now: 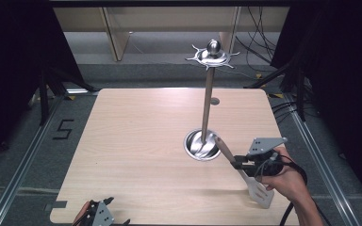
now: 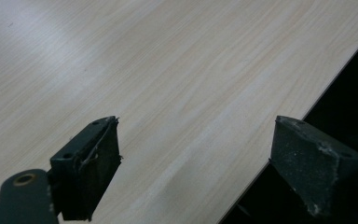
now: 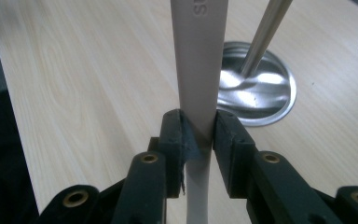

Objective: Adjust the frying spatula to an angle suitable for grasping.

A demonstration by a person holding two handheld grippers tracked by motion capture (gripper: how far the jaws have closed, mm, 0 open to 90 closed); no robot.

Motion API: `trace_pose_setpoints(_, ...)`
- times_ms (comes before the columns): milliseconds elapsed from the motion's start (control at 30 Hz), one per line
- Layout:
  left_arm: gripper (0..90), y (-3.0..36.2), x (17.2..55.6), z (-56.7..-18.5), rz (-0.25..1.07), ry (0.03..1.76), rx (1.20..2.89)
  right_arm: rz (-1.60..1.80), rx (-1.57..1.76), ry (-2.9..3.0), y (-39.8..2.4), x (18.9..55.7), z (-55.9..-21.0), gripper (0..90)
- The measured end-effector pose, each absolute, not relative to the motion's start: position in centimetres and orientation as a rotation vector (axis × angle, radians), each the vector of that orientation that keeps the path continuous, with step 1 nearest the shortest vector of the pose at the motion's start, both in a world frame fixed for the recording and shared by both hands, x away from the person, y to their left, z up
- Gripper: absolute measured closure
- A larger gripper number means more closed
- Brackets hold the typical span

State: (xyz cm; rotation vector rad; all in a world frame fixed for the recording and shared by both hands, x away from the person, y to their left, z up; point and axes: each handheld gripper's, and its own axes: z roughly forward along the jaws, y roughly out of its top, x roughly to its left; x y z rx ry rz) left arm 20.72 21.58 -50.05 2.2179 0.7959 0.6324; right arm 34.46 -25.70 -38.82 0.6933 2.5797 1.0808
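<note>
Steel gleams on the utensil stand (image 1: 207,94) that rises from its round base (image 1: 201,145) near the middle of the pale wooden desk (image 1: 136,150), its hooked crown (image 1: 212,55) bare of any tool. The right claw (image 1: 236,164) is clamped on the handle of a grey slotted spatula (image 1: 245,175), just beside the base on its right; the handle end points up toward the stand and the slotted blade (image 1: 260,192) hangs near the desk's front edge by the person's hand (image 1: 283,176). In the right gripper view the jaws press both flat sides of the handle (image 3: 198,70), a grip that probably keeps the tool from twisting while it is carried. Judging by the empty hooks, the spatula seems meant for the stand, and holding it mid-handle leaves its tip free for hanging. Raised letters show at the top of the handle in that view, cut off by the frame and unreadable. A black "5" (image 1: 63,129) is marked on the floor left of the desk. The left claw (image 2: 196,158) waits with jaws wide apart over the desk's front left corner, holding nothing, likely kept out of the way.
</note>
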Motion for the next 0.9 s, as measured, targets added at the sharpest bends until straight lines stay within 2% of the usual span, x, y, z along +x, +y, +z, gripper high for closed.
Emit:
trace_pose_setpoints(300, 15.0, 21.6, 20.8, -50.1, 0.651, 0.79, 2.219, 1.266, 0.764, 2.509, -27.2, 34.5, -37.8, 74.3)
trace_pose_setpoints(900, 15.0, 21.7, 20.8, -50.1, 0.65, 0.781, 2.228, 1.38, 0.769, 2.417, -27.9, 33.8, -36.4, 74.4)
